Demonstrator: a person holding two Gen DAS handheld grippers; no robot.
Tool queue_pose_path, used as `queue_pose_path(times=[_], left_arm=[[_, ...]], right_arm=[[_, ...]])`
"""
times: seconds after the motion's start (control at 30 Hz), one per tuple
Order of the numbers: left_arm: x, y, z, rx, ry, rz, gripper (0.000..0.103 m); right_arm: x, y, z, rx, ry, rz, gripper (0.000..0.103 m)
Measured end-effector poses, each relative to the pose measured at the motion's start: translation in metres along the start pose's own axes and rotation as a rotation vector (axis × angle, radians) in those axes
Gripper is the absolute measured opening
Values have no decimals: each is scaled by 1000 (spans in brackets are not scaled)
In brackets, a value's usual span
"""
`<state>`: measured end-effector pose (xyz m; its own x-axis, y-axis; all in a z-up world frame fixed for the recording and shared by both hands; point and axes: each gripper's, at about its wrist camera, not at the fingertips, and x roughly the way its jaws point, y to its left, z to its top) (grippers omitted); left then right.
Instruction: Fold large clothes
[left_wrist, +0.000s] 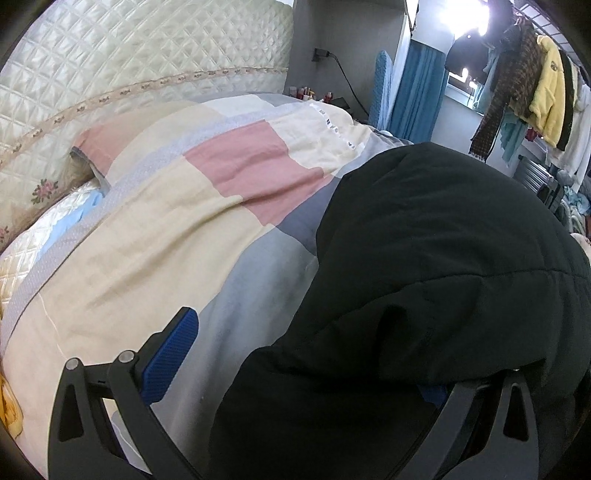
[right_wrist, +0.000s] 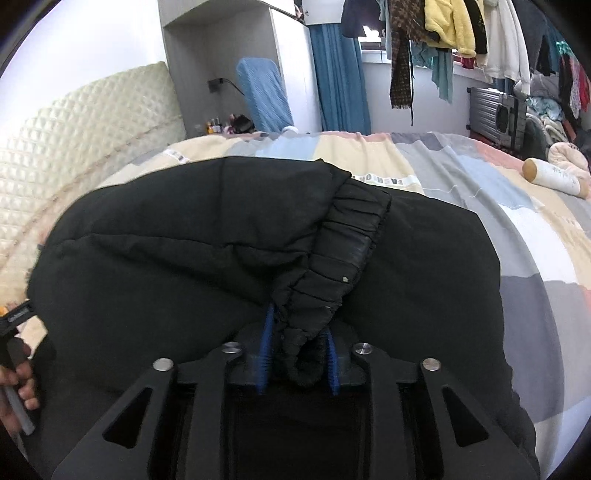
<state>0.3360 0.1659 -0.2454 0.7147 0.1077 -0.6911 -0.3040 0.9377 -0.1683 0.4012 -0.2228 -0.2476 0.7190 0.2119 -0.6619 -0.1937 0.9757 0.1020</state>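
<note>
Item: black padded jacket, large and quilted, lying bunched on the bed's patchwork duvet, near the quilted headboard. It is partly gathered rather than flat, so folding looks to be in an early or middle stage.

Right claw: narrowly parted, with the elasticated cuff of a sleeve bunched between its blue pads. The fabric fills the gap and touches both pads; by appearance the cuff is pinched, though loosely. Likely purpose: to carry the sleeve across the jacket body for a fold.

Left claw: spread wide. One blue pad stands clear over the duvet; the other is almost buried under the jacket's edge. No pinch is visible; it appears positioned to steady or take up that side of the garment.

A hand at the left rim of the right view holds the left tool's handle.

Surroundings: hanging clothes, blue curtain, suitcase, bolster at the bed's far side.
</note>
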Motion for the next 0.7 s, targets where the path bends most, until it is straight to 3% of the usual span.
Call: queue_pose_path(times=[0.13,0.2,0.23,0.33,0.47,0.6,0.7], left_arm=[[-4,-2,-1,11,-3,3,103],[-6,-5,-3,24,-9,9,103],[-7,-6,-4,29,-10,7,103],[-9,-7,-6,29,-11,-1,103],[-7,-10,-9,35,-6,-5,103],[-7,-16,-13,55,-9,-1,103],[-7,-18,-14,71,-14,1,103]], right_arm=[[-21,-7,-6,7,11,19,44],[-36,-11,-9,-3,-2,1,61],[-44,-14,-11,-12,-12,-14,64],[-62,-24,-17,-47,-13,-90,65],[-56,-55,-29,-50,47,-237,65],[-41,-67,-38,-31,108,-225,65],[-26,-53,-40,-132,136,-262,67]])
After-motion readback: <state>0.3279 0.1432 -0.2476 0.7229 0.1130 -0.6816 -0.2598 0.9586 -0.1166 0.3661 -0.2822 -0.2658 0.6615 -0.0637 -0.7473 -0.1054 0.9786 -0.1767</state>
